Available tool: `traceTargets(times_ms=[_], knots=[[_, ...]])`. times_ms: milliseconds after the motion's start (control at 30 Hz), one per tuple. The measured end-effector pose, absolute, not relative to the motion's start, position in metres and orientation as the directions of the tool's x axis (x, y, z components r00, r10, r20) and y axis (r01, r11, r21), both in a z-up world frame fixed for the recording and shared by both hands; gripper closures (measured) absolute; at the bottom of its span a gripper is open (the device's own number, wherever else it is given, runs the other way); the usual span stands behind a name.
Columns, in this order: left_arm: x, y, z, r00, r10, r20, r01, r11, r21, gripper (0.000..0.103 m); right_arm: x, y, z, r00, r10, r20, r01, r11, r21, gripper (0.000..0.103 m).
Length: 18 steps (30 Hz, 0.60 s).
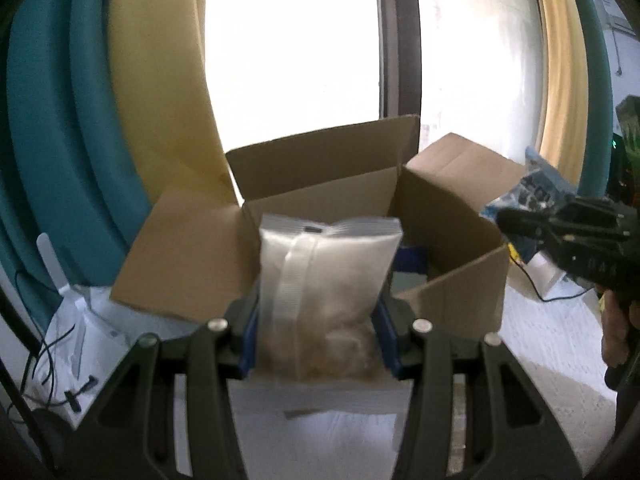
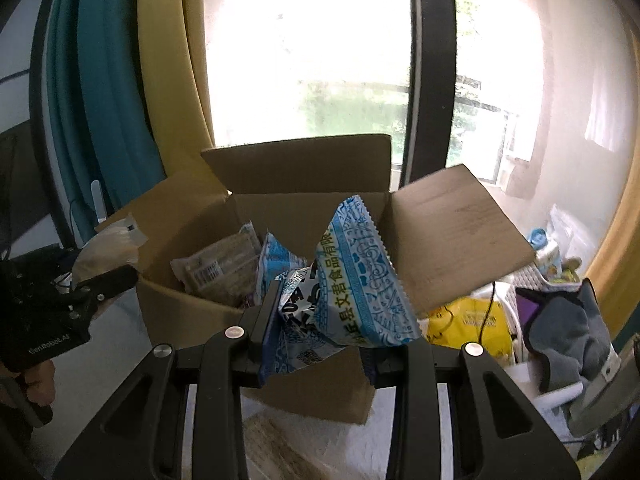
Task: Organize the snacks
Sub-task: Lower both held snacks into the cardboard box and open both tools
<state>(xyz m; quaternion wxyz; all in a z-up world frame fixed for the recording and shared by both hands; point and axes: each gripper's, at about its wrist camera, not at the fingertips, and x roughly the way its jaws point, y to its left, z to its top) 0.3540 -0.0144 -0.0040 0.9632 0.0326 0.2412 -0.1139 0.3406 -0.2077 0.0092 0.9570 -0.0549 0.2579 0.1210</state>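
Left view: left gripper [image 1: 318, 332] pinches a clear bag [image 1: 326, 292] w/ white seam strip, held upright in front of the open box [image 1: 452, 248]; no print legible on it; right gripper [image 1: 520, 222] shows at the right edge w/ a blue pack [image 1: 538, 186]. Right view: right gripper [image 2: 320, 336] clamps the blue-white pack [image 2: 356, 292], Chinese print partly legible ("食品有限"), just before the box [image 2: 192, 308]. Only the right view shows the box contents – a clear pack [image 2: 220, 266] w/ barcode label and another blue pack [image 2: 276, 258] – plus "GenRobot.AI" on the left gripper [image 2: 108, 284] body and a yellow bag [image 2: 468, 320] at right.
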Motion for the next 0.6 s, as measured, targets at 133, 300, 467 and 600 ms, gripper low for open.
traceTargets(times_ms=[133,300,467,600], knots=[[0.373,-0.016,-0.003,0.857,-0.207,-0.472,0.24,0.971,0.01,0.054,0.353,-0.201,0.012,0.839,0.208,-0.503,-0.268,0.962,-0.049,0.067],[0.396,-0.019,-0.005,0.853,-0.213,-0.477,0.246,0.969,0.007,0.054,0.371,-0.192,0.015,0.841,0.213,-0.498,-0.275,0.96,-0.055,0.067],[0.417,-0.019,-0.006,0.852,-0.206,-0.481,0.236,0.972,0.001,0.054,0.389,-0.186,0.018,0.841,0.213,-0.498,-0.275,0.96,-0.054,0.067],[0.432,-0.018,-0.007,0.849,-0.205,-0.486,0.23,0.973,-0.008,0.054,0.403,-0.185,0.018,0.84,0.217,-0.498,-0.279,0.959,-0.053,0.067]])
